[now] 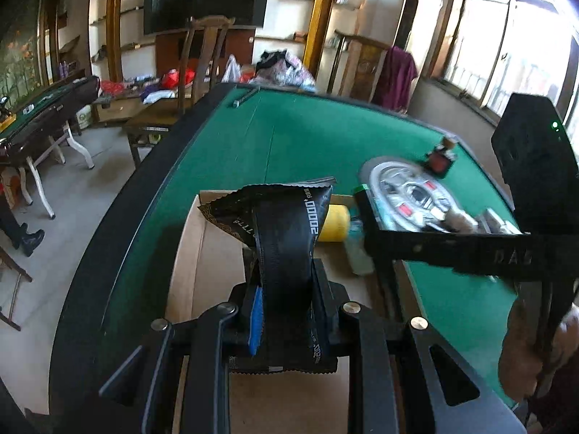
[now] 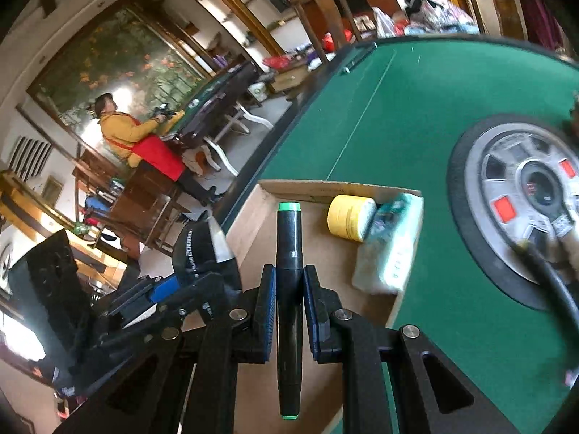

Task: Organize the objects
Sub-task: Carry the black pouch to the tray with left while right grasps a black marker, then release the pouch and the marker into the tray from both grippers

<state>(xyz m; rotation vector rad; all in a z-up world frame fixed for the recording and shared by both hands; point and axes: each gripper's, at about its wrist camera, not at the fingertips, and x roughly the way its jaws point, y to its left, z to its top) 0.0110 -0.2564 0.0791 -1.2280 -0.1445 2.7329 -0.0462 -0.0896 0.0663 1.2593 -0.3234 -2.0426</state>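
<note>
Black foil, a snack packet (image 1: 286, 253), is pinched upright in the left gripper (image 1: 286, 311) above the cardboard box (image 1: 213, 267) on the green felt table (image 1: 325, 144). The right gripper (image 2: 289, 311) clamps a black marker (image 2: 289, 289) with green caps over the same box, where yellow tape (image 2: 349, 217) and a tissue pack (image 2: 387, 253) lie at the far right.

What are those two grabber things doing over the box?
A person is tidying things into a cardboard box on a green table. The left gripper is pinching a black snack packet, and the right gripper is pinching a black marker with green ends. Both are held above the box. A yellow tape roll and a tissue pack already lie inside.
</note>
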